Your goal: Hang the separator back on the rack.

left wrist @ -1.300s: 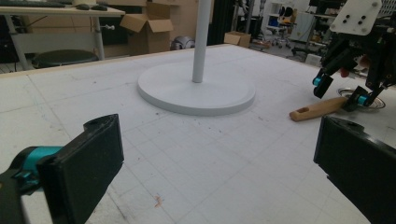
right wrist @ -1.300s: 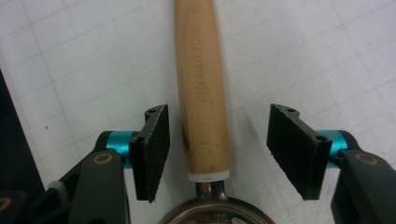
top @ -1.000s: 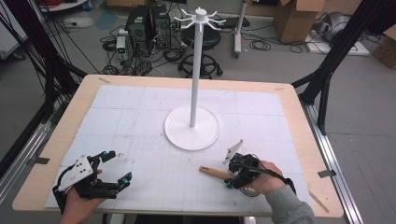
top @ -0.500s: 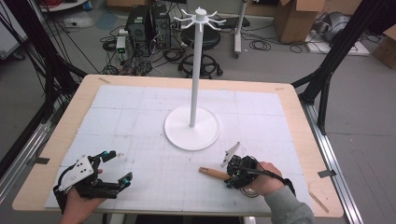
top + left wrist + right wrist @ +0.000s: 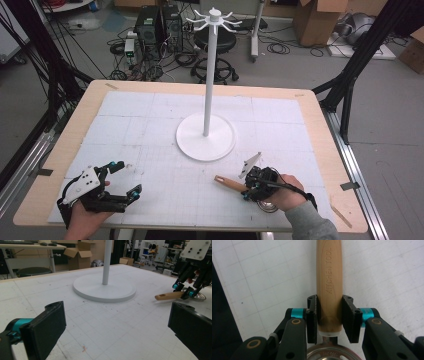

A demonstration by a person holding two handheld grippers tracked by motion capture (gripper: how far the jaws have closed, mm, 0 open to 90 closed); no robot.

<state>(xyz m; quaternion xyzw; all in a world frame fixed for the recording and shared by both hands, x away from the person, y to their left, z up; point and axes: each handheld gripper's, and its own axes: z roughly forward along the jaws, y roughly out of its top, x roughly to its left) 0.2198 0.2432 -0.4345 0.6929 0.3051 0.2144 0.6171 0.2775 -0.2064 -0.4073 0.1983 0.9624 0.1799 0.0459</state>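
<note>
Right gripper (image 5: 329, 322) is clamping the wooden handle (image 5: 329, 282) of a metal kitchen tool (image 5: 235, 185), jaws having just been closing, at the table's near right. Lifting and hanging it on the white stand (image 5: 206, 135) are remaining; left gripper (image 5: 125, 180) is idling, jaws apart.
</note>
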